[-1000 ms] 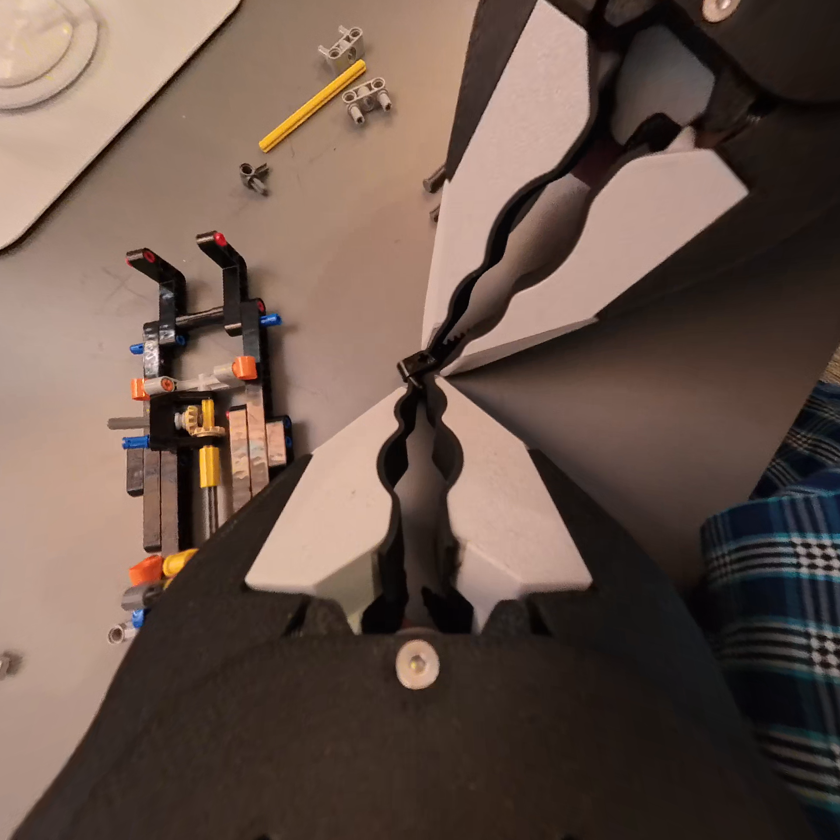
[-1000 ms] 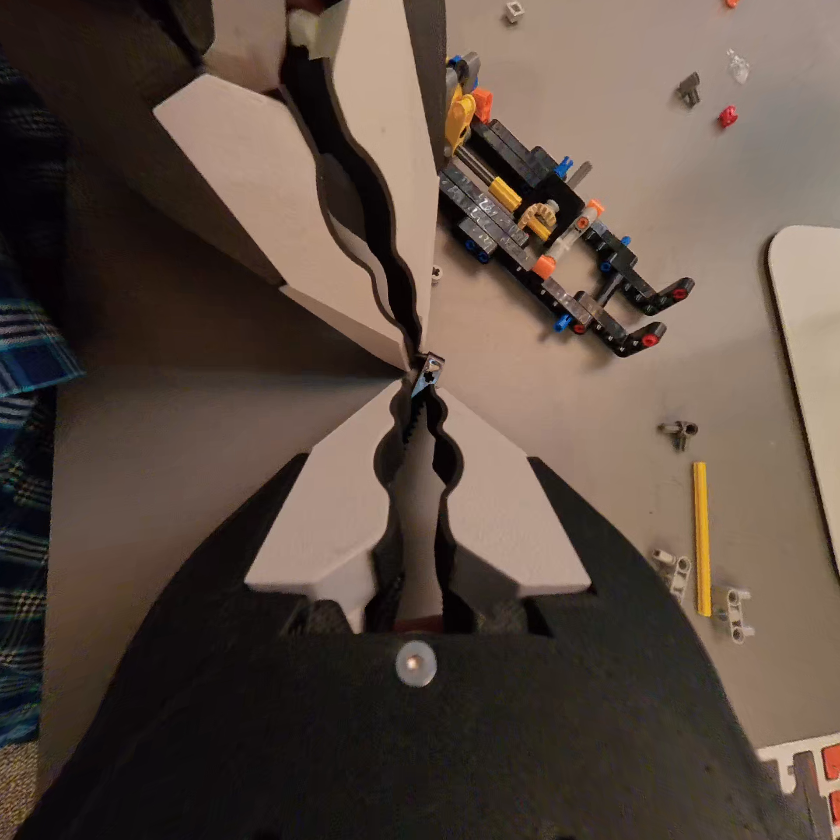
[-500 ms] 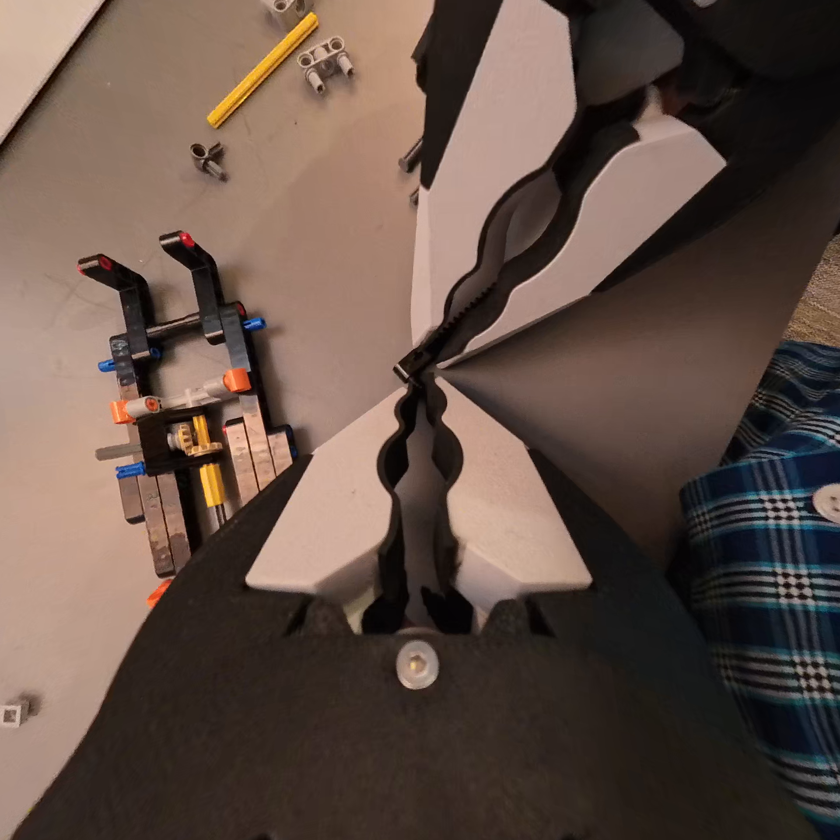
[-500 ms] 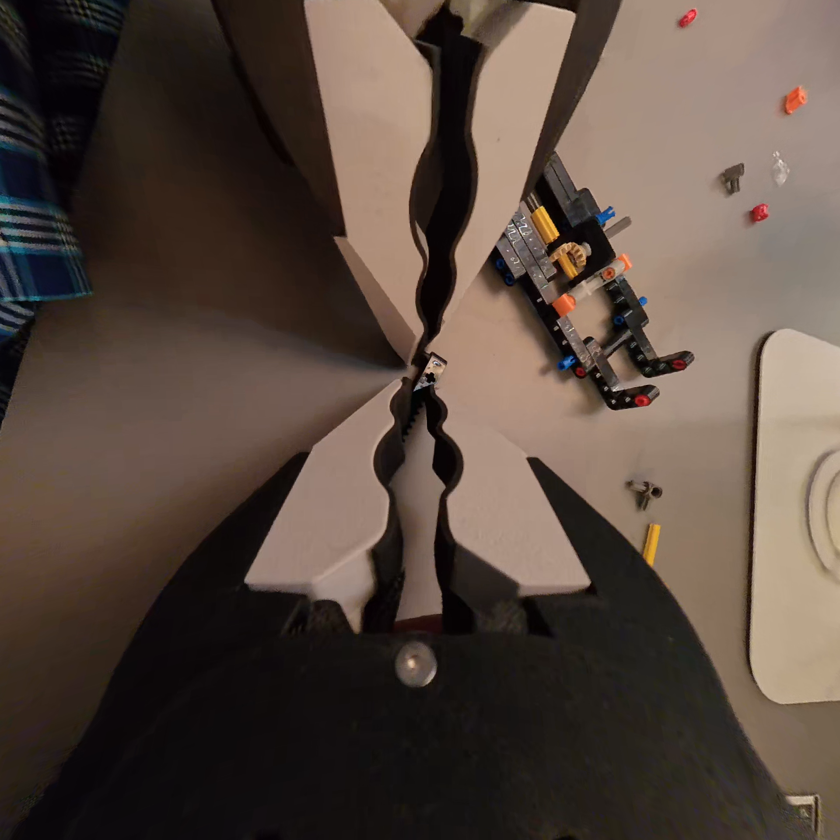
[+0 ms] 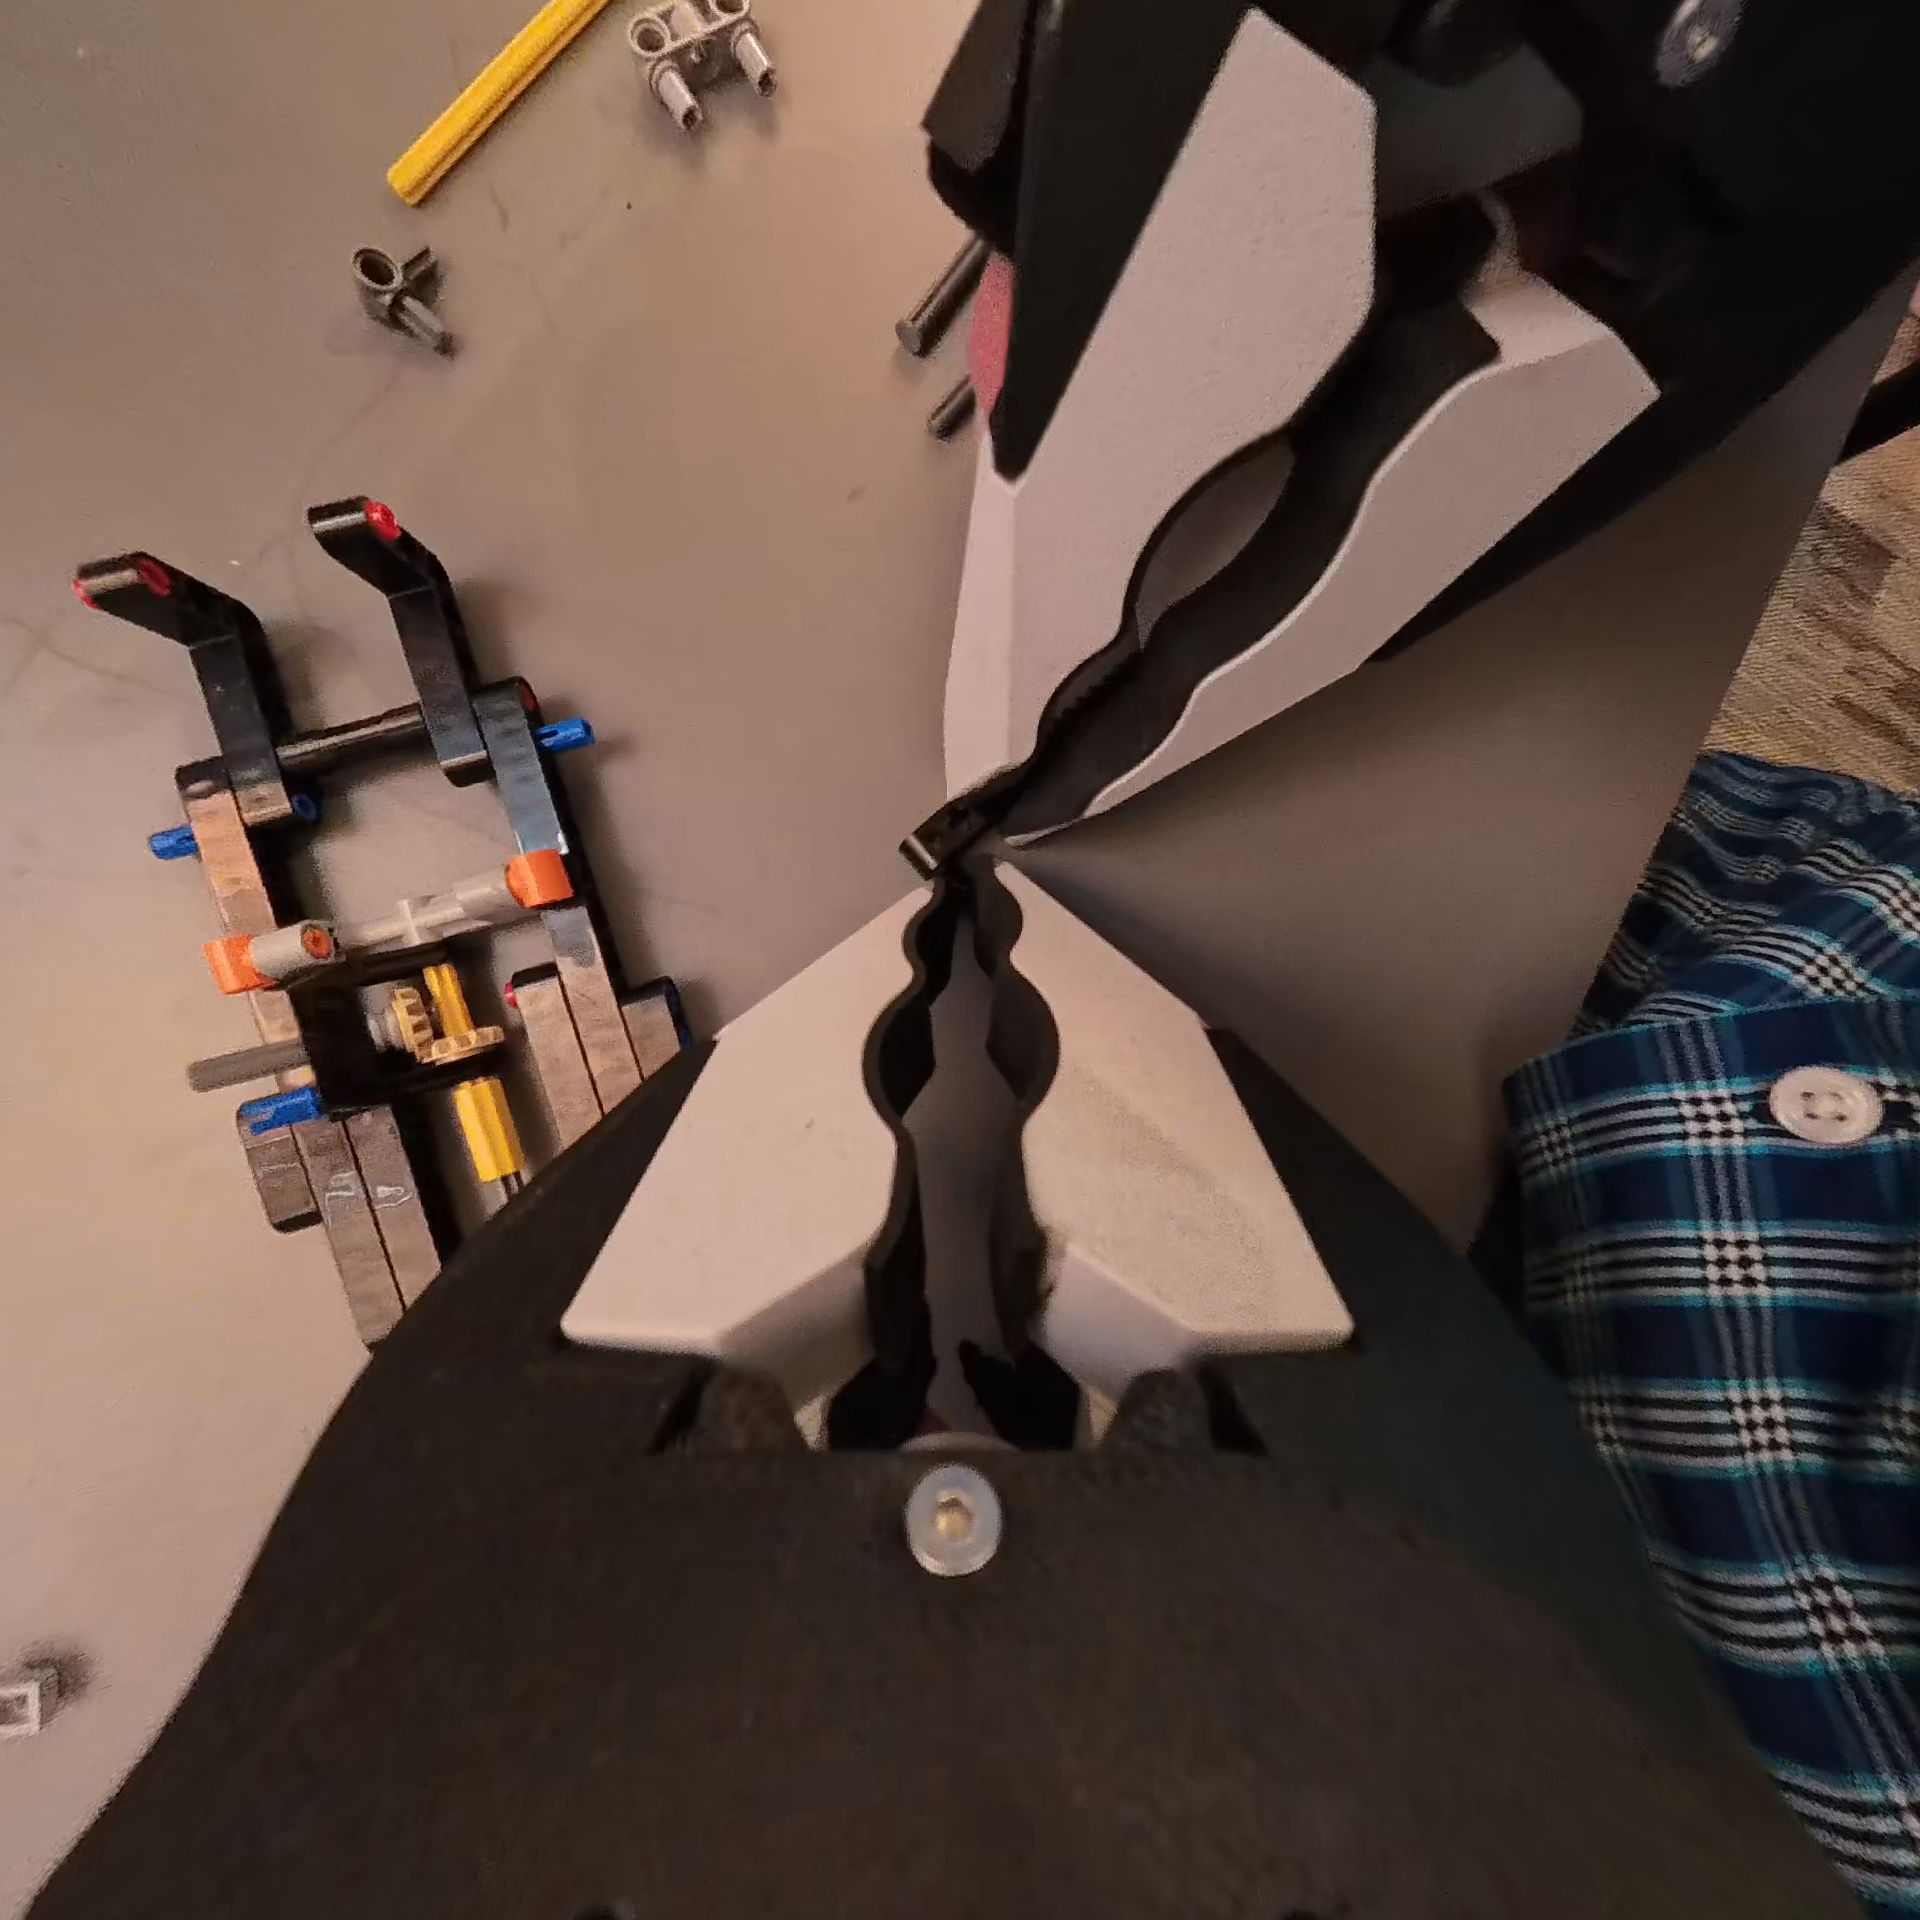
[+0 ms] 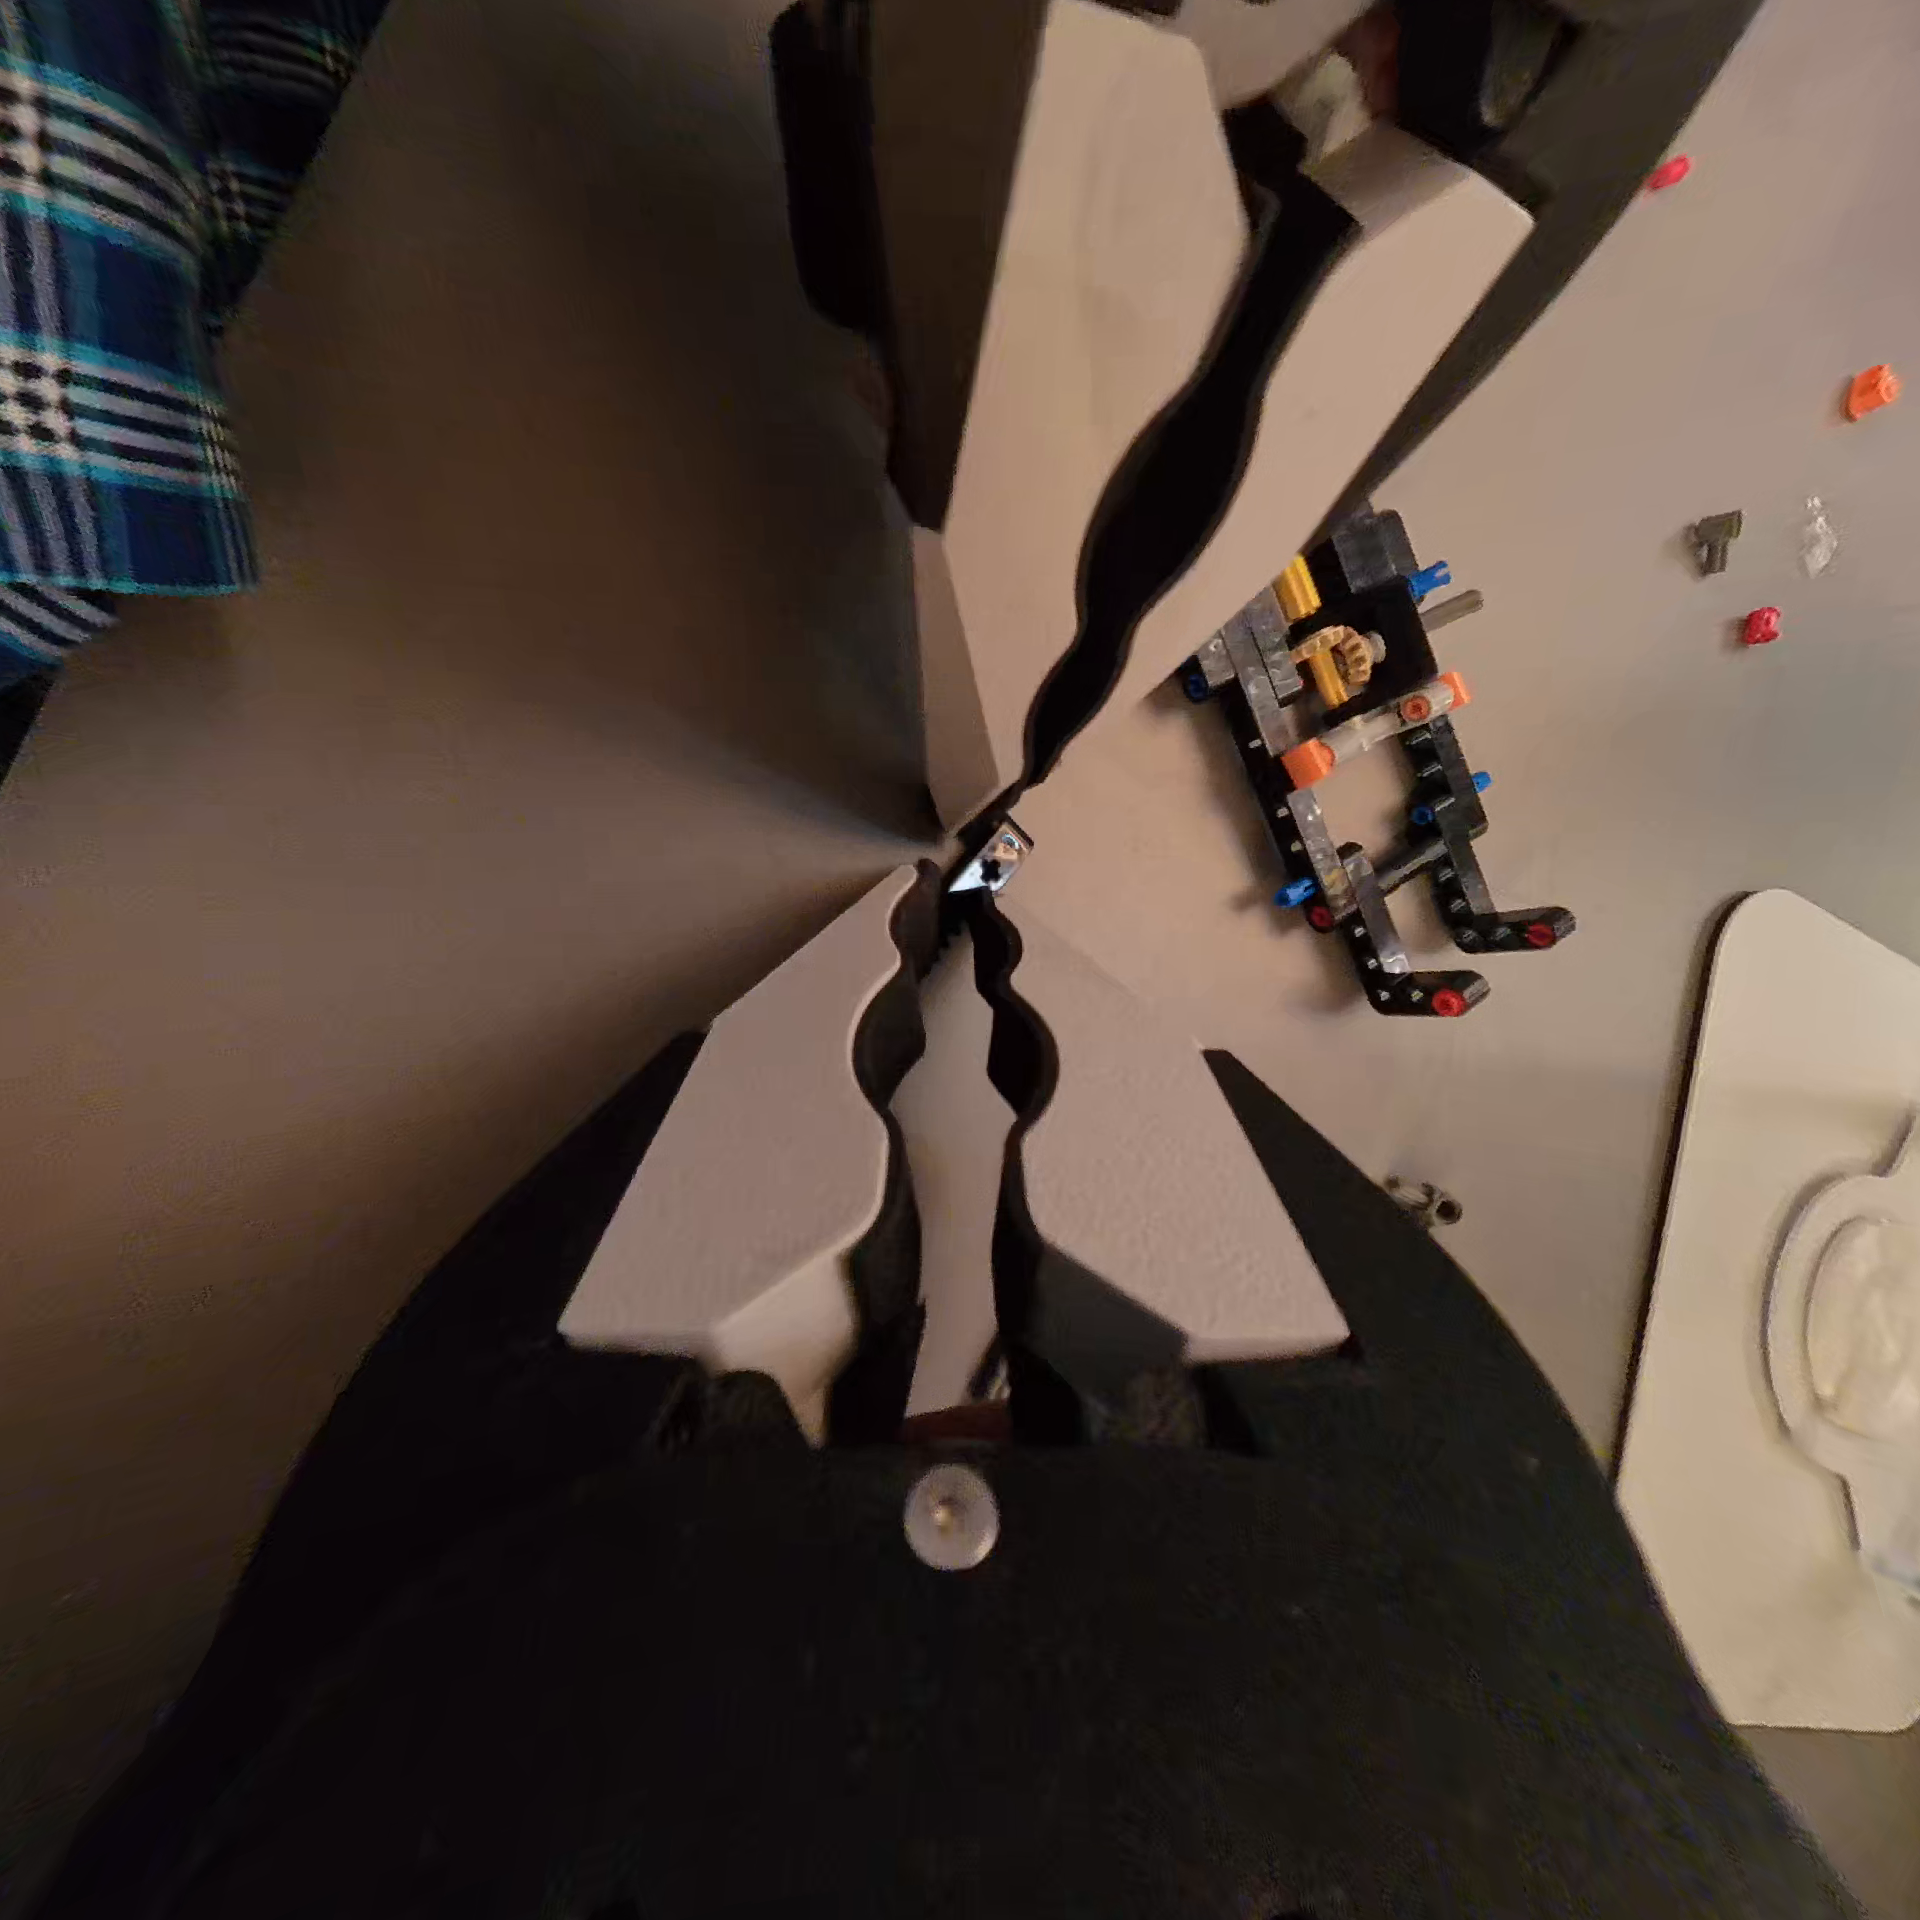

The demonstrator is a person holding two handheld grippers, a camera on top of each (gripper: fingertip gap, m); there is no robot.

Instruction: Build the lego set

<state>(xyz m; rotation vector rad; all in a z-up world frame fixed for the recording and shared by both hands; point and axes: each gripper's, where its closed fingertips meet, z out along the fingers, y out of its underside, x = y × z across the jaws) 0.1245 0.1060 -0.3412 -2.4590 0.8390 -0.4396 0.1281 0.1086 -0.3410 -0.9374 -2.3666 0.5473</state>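
A small black Lego piece (image 5: pixel 943 831) is pinched where my two grippers meet tip to tip above the grey table. My left gripper (image 5: pixel 958 885) is shut on it from below in the left wrist view. My right gripper (image 5: pixel 1003 816) comes in from the upper right and is shut on the same piece. In the right wrist view the piece (image 6: pixel 992 858) shows a shiny face at my right gripper (image 6: pixel 961 896), with the left gripper (image 6: pixel 1003 802) coming from above. The part-built black and grey Lego frame (image 5: pixel 416 914) lies flat on the table, also in the right wrist view (image 6: pixel 1371 769).
A yellow axle (image 5: pixel 488 99), a light grey connector (image 5: pixel 696 52), a dark grey connector (image 5: pixel 395 291) and black pins (image 5: pixel 935 301) lie beyond the frame. Small red (image 6: pixel 1761 627), orange (image 6: pixel 1870 393) and clear (image 6: pixel 1816 540) parts lie loose. A white tray (image 6: pixel 1818 1039) sits at the right. A plaid sleeve (image 5: pixel 1745 1247) is close by.
Both grippers stay tip to tip on the black piece while turning together. The right wrist view has swung, so the frame now sits more upright and the white tray is nearer.
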